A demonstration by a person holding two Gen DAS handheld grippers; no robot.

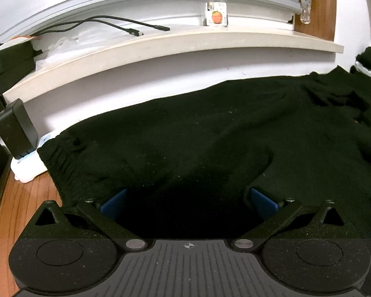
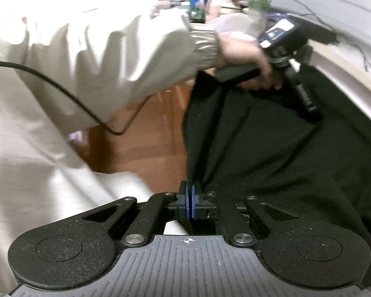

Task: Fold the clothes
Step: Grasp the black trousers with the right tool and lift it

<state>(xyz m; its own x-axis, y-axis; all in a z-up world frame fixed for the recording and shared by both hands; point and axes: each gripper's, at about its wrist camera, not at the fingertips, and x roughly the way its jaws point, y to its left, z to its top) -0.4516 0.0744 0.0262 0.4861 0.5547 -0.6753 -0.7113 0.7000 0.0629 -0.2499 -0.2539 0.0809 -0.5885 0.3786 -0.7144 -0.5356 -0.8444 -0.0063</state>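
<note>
- Black garment [image 1: 210,133] lay spread over the wooden table [image 1: 17,212], its far edge up against the white wall under the shelf [image 1: 185,47]; one end reached the white block [image 1: 27,168] at the table's left, the other ran off to the right in rumples.
- Left claw [image 1: 189,200] stood wide, blue pads [image 1: 263,201] well apart and sunk into the cloth on either side of a raised hump; whether the pads pressed on anything I could not tell, though they looked too far apart to pinch; likely set there to pin or gather that end while the other end was worked.
- Right claw [image 2: 191,199] was closed narrow, blue pads together with a thin edge of the black cloth caught between them; folds fanned out tight from that pinch toward the left hand [image 2: 254,61], so the cloth seemed under pull.
- The hand, in a pale sleeve [image 2: 116,69], gripped the other tool above the far part of the garment; a black cable [image 2: 61,91] trailed across the sleeve.
- Long axis: in the left view the garment ran left to right along the wall; in the right view it ran away from the pinch toward the far hand; which end was collar or hem I could not make out.
- Judged as the start of a fold, one edge seized ready to carry over.
</note>
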